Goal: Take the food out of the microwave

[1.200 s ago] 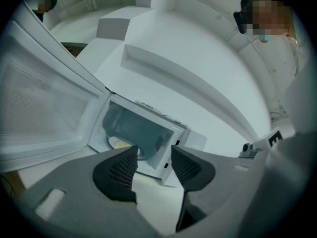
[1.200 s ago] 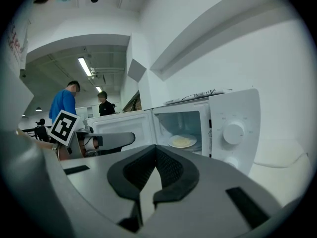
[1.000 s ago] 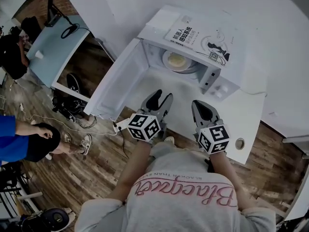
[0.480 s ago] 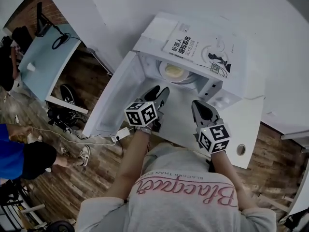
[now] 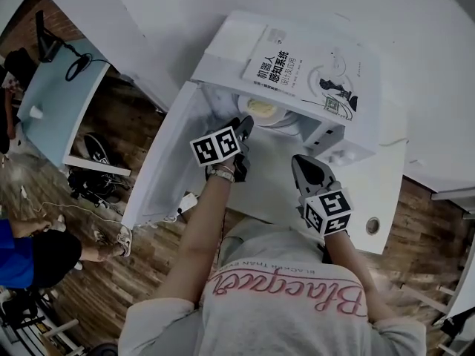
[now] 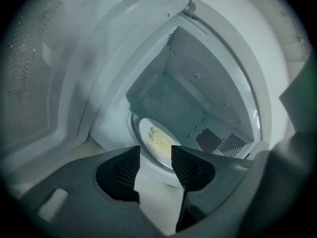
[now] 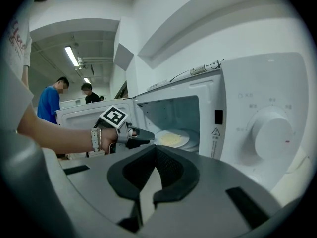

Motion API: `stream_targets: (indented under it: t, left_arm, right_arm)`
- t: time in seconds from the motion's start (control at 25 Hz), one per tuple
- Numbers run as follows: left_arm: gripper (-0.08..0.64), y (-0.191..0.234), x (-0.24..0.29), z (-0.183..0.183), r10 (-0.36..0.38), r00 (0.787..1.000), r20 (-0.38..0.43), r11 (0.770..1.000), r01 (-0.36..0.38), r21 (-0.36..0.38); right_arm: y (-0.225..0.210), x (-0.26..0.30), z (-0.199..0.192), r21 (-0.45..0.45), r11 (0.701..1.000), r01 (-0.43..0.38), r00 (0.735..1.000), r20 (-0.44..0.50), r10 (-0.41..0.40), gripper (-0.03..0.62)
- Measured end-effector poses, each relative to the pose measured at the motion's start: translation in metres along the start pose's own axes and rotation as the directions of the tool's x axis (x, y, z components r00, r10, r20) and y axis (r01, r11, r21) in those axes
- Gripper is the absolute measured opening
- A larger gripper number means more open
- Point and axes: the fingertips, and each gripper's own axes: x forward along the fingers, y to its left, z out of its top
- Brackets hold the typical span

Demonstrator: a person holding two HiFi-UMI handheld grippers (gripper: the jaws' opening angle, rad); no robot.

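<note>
White tabletop (image 5: 378, 188) is taken up by an open white microwave oven (image 5: 223, 54), inside which a round white plate of yellow food (image 6: 159, 142) is faced by the left gripper (image 6: 155, 151), jaws parted for its rim, while the right gripper (image 7: 154, 150) is held near, closed and empty.

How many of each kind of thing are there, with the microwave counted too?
Microwave: 1
Book on top: 1
Plate inside: 1
Food on the plate: 1
Tongs: 2, the left tongs and the right tongs
Total: 6
</note>
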Motion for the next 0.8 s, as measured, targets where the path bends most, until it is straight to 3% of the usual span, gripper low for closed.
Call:
stream_targets:
  t: [0.28, 0.52, 0.8]
  left_arm:
    - [0.199, 0.013, 0.027, 0.012, 0.122, 0.992, -0.026, 0.992, -0.121, 0.038]
    - [0.186, 0.02, 0.034, 0.011, 0.246, 0.967, -0.064, 0.95, -0.227, 0.213]
    - [0.143, 0.016, 0.021, 0.002, 0.239, 0.967, -0.094, 0.964, -0.224, 0.141]
  right_arm:
    - [-0.001, 0.012, -0.002, -0.001, 1.0, -0.014, 1.0, -0.012, 0.014, 0.009]
    - [-0.005, 0.016, -0.005, 0.004, 1.0, -0.012, 1.0, -0.024, 0.012, 0.009]
    - [-0.004, 0.018, -0.009, -0.004, 1.0, -0.022, 0.999, -0.042, 0.022, 0.009]
